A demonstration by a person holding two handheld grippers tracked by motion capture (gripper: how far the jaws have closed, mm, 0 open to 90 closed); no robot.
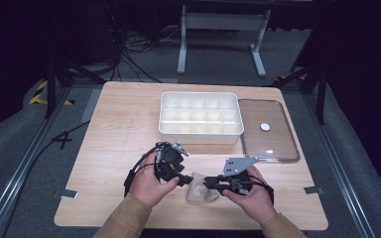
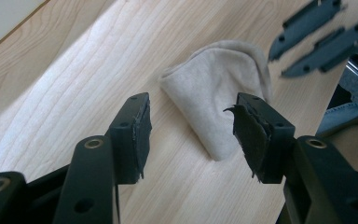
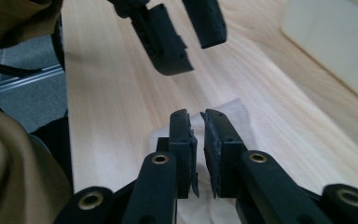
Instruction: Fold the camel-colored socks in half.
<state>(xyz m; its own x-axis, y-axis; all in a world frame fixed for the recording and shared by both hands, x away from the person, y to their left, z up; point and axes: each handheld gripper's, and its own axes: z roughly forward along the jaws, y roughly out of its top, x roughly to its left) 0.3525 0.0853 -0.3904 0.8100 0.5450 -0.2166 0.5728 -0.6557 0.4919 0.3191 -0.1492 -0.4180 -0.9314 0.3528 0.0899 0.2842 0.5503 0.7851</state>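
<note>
Left gripper: hovering released, jaws apart above the folded cloth
Right gripper: hanging nearly clenched, grasping nothing

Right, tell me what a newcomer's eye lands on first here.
First, the two grippers meeting over a folded beige cloth at the table's near edge: the left gripper has its jaws spread, the right gripper has its jaws nearly together. Next, the white divided tray beyond, beside a clear lid.
</note>
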